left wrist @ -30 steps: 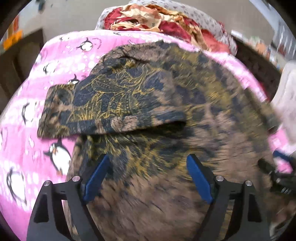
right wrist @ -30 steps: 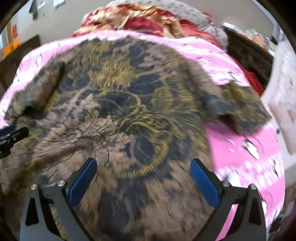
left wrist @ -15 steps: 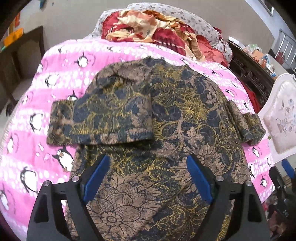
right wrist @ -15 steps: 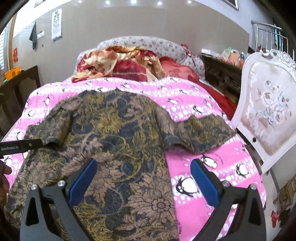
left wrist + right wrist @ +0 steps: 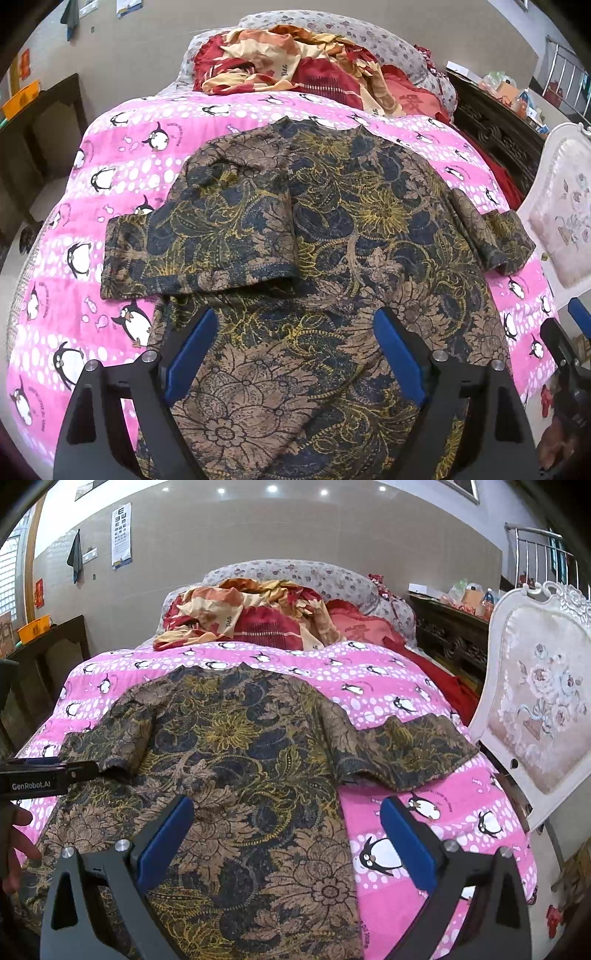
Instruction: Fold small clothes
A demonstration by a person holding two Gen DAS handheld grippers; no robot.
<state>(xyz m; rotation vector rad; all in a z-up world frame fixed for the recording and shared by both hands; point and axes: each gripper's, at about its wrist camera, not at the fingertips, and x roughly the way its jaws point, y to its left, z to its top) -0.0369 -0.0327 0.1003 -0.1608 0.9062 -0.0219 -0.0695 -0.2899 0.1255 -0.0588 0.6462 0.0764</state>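
A short-sleeved shirt [image 5: 351, 236] in brown, navy and gold flower print lies spread flat on a pink penguin blanket [image 5: 122, 155]. Its left sleeve [image 5: 199, 236] is laid partly over the body, and its right sleeve [image 5: 406, 753] sticks out over the blanket. My left gripper [image 5: 293, 332] hovers open above the shirt's lower half, holding nothing. My right gripper [image 5: 286, 812] is also open and empty, above the shirt's lower right edge [image 5: 343, 849]. The left gripper's body [image 5: 48, 775] shows at the left edge of the right wrist view, with a hand [image 5: 14, 834] below it.
A heap of red and cream bedding [image 5: 295, 66] and a flowered pillow [image 5: 295, 576] lie at the bed's far end. A white upholstered chair [image 5: 535, 709] stands close on the right. Dark wooden furniture flanks the bed on the left [image 5: 48, 653] and right [image 5: 454, 635].
Both grippers have lifted up and back from the shirt, so much more of the bed shows. The right one has also tipped upward. Both stayed open; the shirt has not moved.
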